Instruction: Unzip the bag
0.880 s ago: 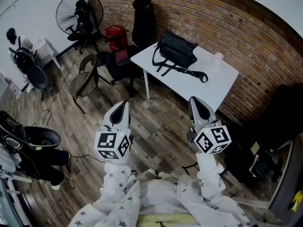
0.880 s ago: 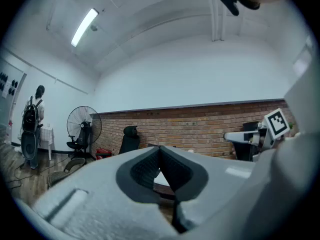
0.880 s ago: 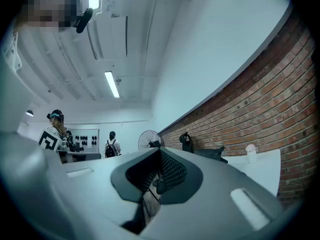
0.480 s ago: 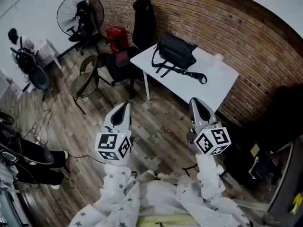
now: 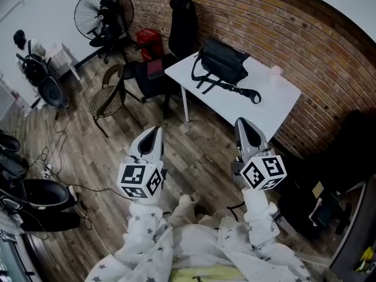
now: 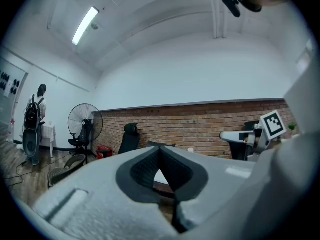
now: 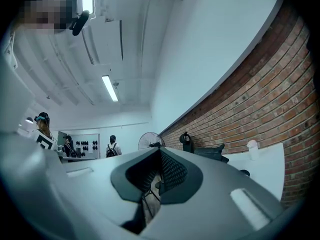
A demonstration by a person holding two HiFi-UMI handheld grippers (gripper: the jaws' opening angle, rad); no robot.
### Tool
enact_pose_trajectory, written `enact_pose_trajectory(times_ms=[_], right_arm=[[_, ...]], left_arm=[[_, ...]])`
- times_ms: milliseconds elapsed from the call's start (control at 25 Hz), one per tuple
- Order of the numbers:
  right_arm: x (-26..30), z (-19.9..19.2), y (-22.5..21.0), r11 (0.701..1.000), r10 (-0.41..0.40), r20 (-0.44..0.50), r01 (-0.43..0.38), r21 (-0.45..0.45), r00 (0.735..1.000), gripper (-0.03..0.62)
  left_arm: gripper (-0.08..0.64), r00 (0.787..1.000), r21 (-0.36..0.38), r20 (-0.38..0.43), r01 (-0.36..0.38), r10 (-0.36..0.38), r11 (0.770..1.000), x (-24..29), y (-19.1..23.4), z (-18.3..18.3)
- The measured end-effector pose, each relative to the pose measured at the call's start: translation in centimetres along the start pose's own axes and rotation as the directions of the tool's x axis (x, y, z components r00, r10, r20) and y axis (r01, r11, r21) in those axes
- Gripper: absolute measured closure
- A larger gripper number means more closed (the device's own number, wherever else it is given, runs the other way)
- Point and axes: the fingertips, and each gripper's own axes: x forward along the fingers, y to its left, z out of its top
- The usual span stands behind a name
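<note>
Left gripper point(image 5: 154, 133) and right gripper point(image 5: 242, 125) side by side, both closed, empty, pointing forward

The room is bounded by a red brick wall point(image 5: 294, 34) and, adjoining it, a plain white wall point(image 5: 41, 4). The floor point(image 5: 194, 151) is laid in wood planks. A white rectangular table point(image 5: 273, 107) is set close to the brick wall. A black high-backed office chair point(image 5: 182, 19) is placed against the brick wall, with a red box point(image 5: 150, 38) beside it and a black pedestal fan point(image 5: 104, 9) near the corner. A wicker chair point(image 5: 106, 98) is positioned on the open floor, left of the table. Cables point(image 5: 53, 154) are run loosely across the planks. Light is supplied by a fluorescent tube point(image 6: 85, 25) mounted on the white ceiling point(image 6: 160, 14).
</note>
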Motion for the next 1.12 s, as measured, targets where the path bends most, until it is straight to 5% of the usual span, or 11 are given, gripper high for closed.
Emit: enact_pose_trajectory(times_ms=[520, 1120], right_arm=[[9.7, -3.7, -4.5, 0.999, -0.045, -0.046, 0.046, 0.029, 0.998, 0.603], [23.4, -7.9, -9.4, 0.983, -0.168, -0.075, 0.173, 0.067, 0.983, 0.603]], left_arm=[[0.561, 0.998, -0.025, -0.043, 0.035, -0.036, 0.999, 10.2, 5.6, -1.9], [0.561, 0.980, -0.052, -0.107, 0.161, -0.166, 0.986, 25.1, 14.8, -3.0]])
